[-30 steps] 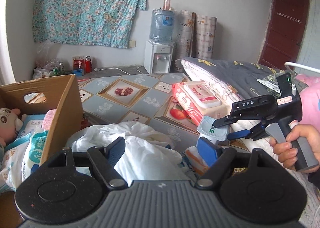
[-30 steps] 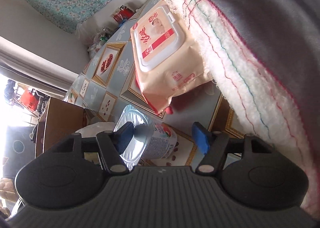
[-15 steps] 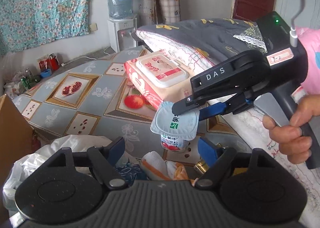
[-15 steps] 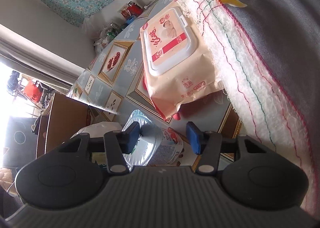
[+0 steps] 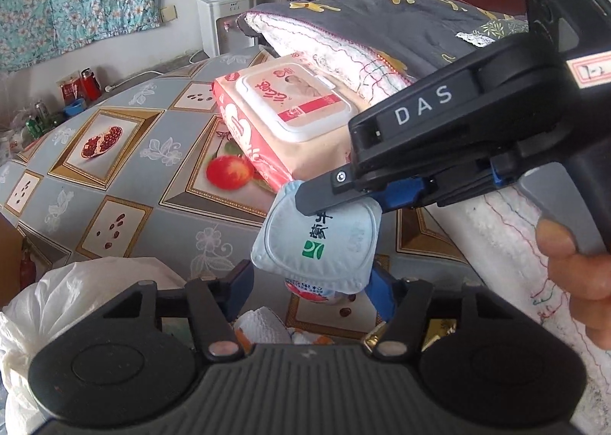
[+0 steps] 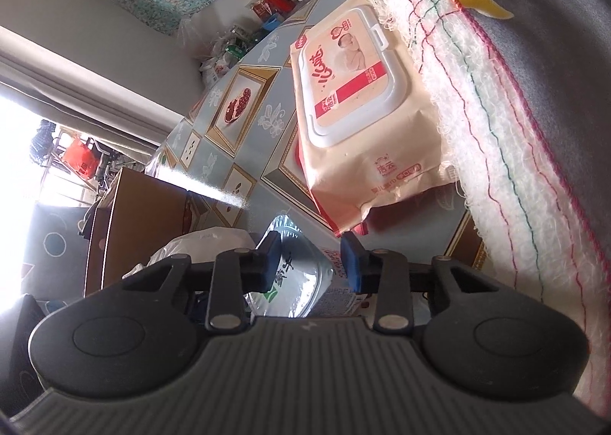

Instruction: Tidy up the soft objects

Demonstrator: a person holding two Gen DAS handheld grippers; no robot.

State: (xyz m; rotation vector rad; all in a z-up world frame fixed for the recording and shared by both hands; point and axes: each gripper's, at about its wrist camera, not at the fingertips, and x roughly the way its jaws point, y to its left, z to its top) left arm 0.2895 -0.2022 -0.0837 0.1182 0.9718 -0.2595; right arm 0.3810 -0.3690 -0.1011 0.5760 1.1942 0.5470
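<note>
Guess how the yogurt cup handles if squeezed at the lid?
The yogurt cup probably has thin walls, so a hard squeeze may dent it. Its foil lid overhangs, likely bending. Right gripper straddles the lid rim; slip looks possible.

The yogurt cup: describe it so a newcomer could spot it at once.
Start at the patterned tablecloth, then find the big wipes pack lying against the folded quilt. Just in front of it stands the yogurt cup: small, with a pale blue foil lid bearing a green logo.
</note>
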